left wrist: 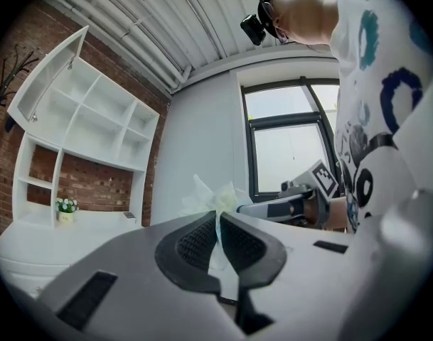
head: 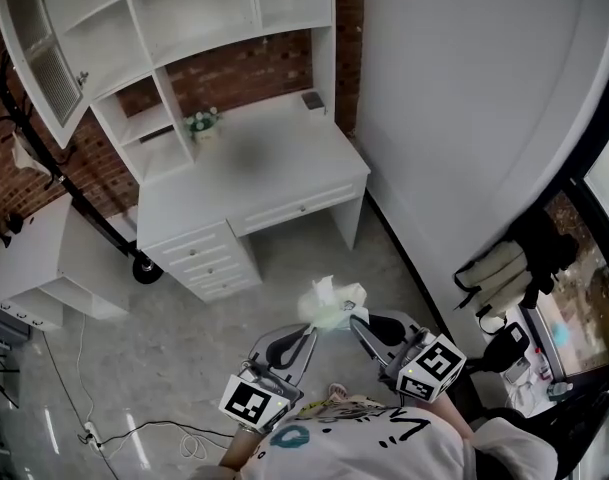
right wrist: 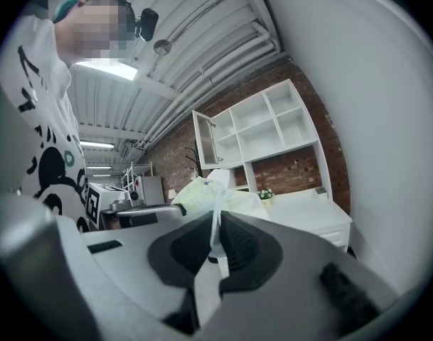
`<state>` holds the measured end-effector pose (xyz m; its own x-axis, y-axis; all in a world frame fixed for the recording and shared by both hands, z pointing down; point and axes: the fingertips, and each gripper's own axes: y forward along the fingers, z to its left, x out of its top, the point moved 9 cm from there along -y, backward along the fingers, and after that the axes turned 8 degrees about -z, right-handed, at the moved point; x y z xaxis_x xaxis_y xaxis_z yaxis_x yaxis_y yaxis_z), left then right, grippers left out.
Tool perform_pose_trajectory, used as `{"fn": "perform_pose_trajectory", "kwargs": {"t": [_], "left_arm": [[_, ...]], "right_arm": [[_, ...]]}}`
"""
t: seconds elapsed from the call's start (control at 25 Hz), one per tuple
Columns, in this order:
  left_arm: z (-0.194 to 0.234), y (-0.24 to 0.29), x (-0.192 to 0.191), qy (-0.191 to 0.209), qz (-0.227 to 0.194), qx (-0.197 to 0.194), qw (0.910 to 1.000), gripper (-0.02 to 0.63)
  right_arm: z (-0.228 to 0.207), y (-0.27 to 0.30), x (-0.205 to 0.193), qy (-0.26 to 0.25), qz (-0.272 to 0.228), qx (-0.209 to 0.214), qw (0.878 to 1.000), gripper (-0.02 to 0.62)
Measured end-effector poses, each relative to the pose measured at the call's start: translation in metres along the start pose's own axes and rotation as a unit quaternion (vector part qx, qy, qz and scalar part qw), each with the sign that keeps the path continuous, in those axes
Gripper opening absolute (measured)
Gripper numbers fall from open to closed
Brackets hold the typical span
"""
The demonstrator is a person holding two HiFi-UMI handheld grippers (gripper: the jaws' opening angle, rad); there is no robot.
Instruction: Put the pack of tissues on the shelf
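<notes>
The pack of tissues (head: 332, 303) is being held between the two tongs, just ahead of their tips. The left tongs (left wrist: 217, 217) are being kept fully closed on a thin edge of its wrapper, and the right tongs (right wrist: 217, 222) are being kept almost closed on the opposite edge. The pack is being carried clear of the floor (head: 164, 358), with the shelf unit (head: 184, 18) standing well ahead of both tongs, above the desk (head: 254, 183). The carrying step is being judged as in hand, with placing not yet begun. Both pinches are being advised to stay firm and evenly spaced, since only thin film is being gripped and a pull apart could tear it or let it slip. An open compartment is to be chosen and the pack set fully inside before either grip is eased. The desk top is being noted as white and smooth, with a small potted plant (head: 202, 121) ahead and left of the tongs. A brick wall (head: 234, 73) is being seen behind the shelf unit, a white wall (head: 464, 118) right of the tongs, and a loose cable (head: 114, 433) on the floor left of the left tongs.
</notes>
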<state>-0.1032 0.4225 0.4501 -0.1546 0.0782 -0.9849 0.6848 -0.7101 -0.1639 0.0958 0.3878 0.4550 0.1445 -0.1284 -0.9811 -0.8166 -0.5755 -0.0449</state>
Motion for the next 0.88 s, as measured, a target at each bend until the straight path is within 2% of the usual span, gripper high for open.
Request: {"fn": "perform_pose_trajectory", "kwargs": {"t": [0.44, 0.88], "left_arm": [[0.01, 0.032, -0.015, -0.023, 0.011, 0.018, 0.9995, 0.017], [0.063, 0.071, -0.016, -0.024, 0.018, -0.006, 0.9995, 0.017]], "right_arm": [[-0.037, 0.006, 0.0, -0.003, 0.012, 0.013, 1.0, 0.037], [-0.078, 0.047, 0.007, -0.008, 0.01, -0.005, 1.0, 0.037]]}}
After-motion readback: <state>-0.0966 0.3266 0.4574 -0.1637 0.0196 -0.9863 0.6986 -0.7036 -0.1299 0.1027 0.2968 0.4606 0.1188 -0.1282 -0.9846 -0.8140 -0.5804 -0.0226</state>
